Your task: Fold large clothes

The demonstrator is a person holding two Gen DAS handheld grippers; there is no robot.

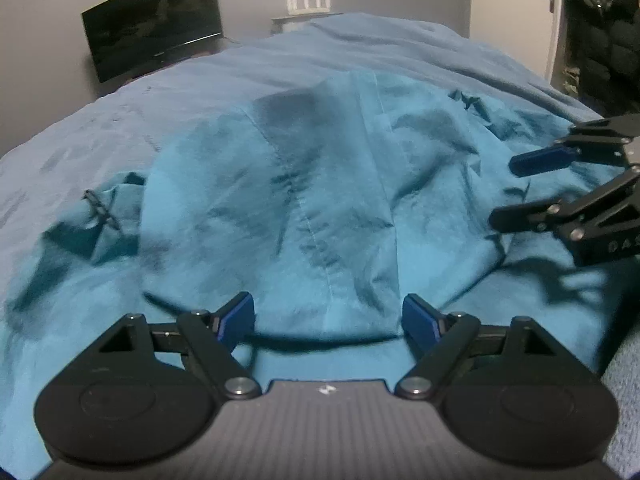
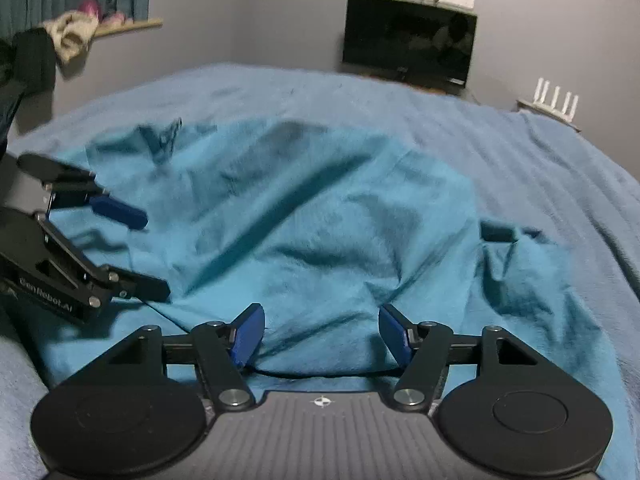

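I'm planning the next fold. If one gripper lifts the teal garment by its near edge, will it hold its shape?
Probably not. The teal garment lies creased and rumpled on the bedspread, so it looks thin and floppy; a lifted edge would likely sag. It seems light, and may drag rather than slide flat.

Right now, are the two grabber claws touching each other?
Apart. In the left wrist view, the right gripper hangs off to the side, with teal garment showing between it and the left gripper.
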